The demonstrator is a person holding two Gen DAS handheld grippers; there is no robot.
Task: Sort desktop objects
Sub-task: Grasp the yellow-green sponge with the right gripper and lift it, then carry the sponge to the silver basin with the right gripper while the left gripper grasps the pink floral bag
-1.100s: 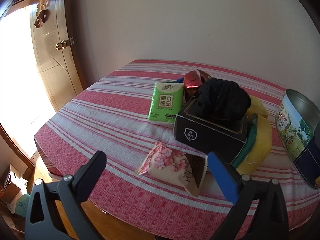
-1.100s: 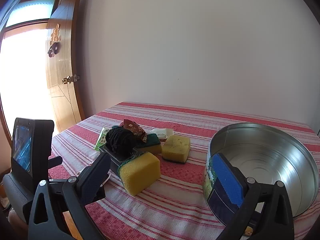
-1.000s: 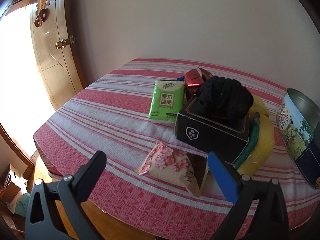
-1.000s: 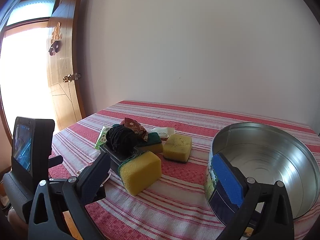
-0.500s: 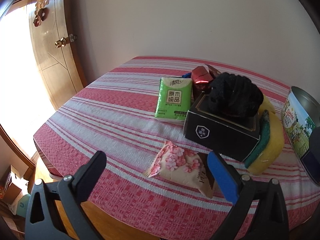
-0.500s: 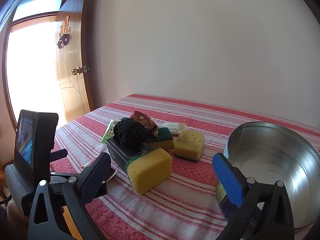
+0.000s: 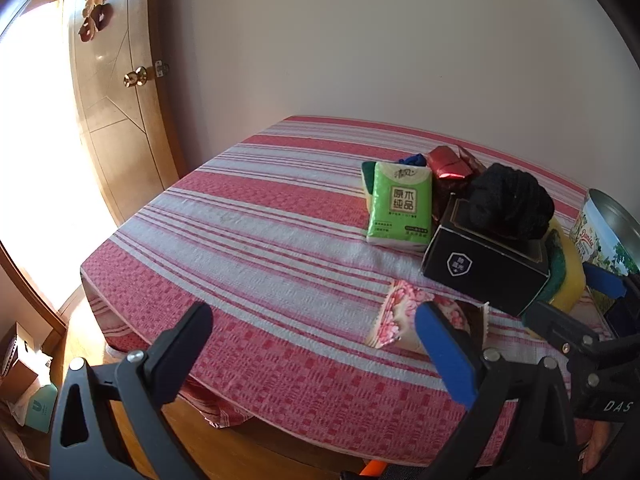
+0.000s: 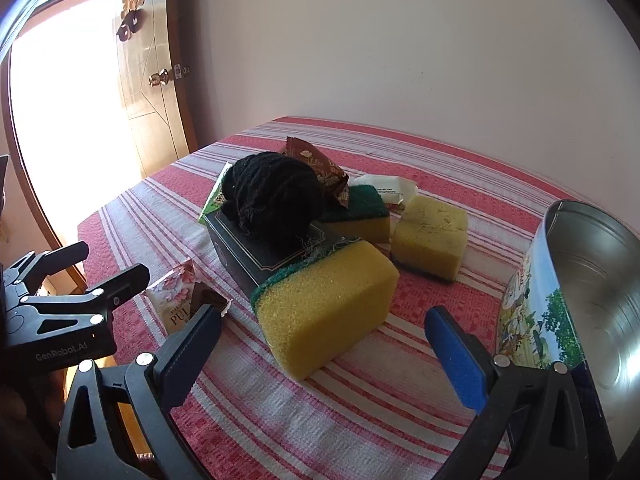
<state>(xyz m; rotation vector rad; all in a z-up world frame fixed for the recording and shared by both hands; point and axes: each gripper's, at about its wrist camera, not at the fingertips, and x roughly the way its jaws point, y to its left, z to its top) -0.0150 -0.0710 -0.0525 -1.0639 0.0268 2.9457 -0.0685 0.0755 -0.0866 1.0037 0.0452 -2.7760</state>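
Observation:
A pile sits on the red striped tablecloth [image 7: 260, 240]: a black box [image 7: 480, 264] with a black yarn ball [image 8: 272, 196] on top, a green tissue pack [image 7: 402, 204], a floral sachet [image 7: 400, 316], a red-brown wrapper [image 8: 320, 168] and several yellow sponges, the nearest [image 8: 324, 304] just ahead of my right gripper. A round metal tin [image 8: 592, 292] stands at the right. My left gripper [image 7: 316, 344] is open and empty above the near table edge, left of the sachet. My right gripper [image 8: 320, 344] is open and empty, low over the table before the near sponge.
A wooden door [image 7: 116, 108] with a brass knob stands at the left by a bright doorway. A plain wall runs behind the table. The left gripper's body [image 8: 60, 312] shows at the left of the right wrist view. Boxes [image 7: 20, 364] lie on the floor below the table corner.
My left gripper has swung left, so the pile now sits further right in its view. My right gripper has moved forward and down toward the near sponge, with the tin now at its right edge.

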